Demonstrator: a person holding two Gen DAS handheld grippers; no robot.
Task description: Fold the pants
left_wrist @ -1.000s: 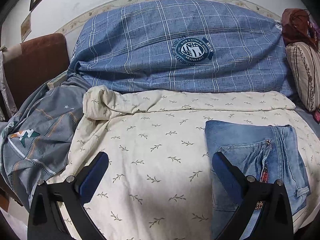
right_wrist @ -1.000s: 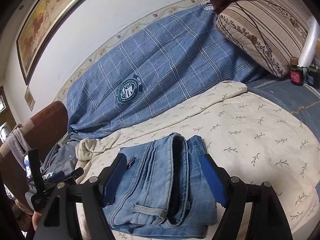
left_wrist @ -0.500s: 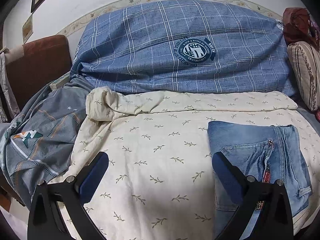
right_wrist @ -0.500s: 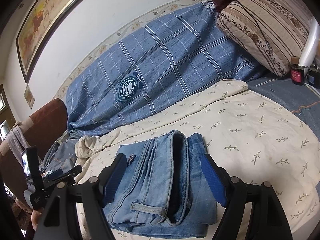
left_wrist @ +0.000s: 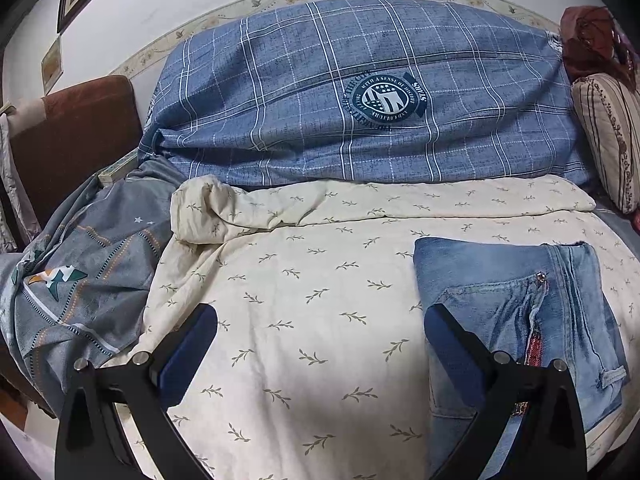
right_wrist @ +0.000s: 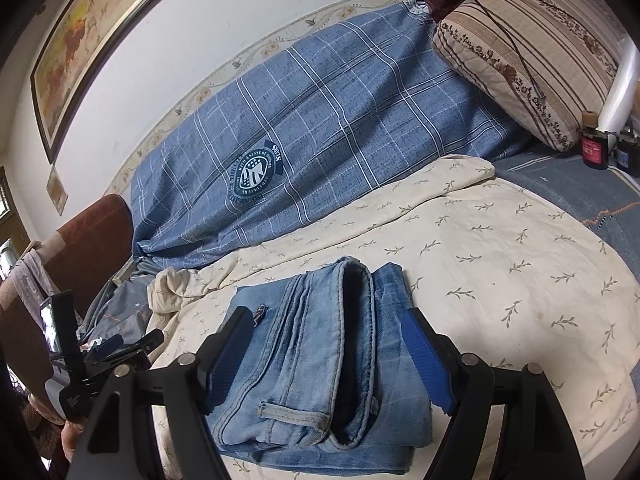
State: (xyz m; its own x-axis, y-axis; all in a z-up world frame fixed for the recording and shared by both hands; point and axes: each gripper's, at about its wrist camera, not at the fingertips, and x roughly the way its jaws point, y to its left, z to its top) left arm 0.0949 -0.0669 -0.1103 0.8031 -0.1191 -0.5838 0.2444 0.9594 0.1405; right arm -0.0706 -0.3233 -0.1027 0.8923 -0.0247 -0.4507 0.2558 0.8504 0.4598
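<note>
Light blue jeans (right_wrist: 320, 360) lie folded into a compact stack on a cream leaf-print blanket (right_wrist: 500, 260). In the left wrist view the jeans (left_wrist: 520, 312) lie at the right. My right gripper (right_wrist: 328, 344) is open, its blue pads held above either side of the folded jeans, holding nothing. My left gripper (left_wrist: 320, 344) is open and empty above the blanket (left_wrist: 300, 300), left of the jeans; its right finger overlaps the jeans' left edge in view.
A blue plaid duvet (left_wrist: 360, 92) is heaped along the wall behind. A striped pillow (right_wrist: 528, 48) sits at the right, with dark bottles (right_wrist: 594, 144) beside it. A grey patterned sheet (left_wrist: 80, 280) and brown headboard (left_wrist: 72, 136) are at the left.
Both grippers have drawn back slightly from the bed; the jeans lie still, and both grippers stay open.
</note>
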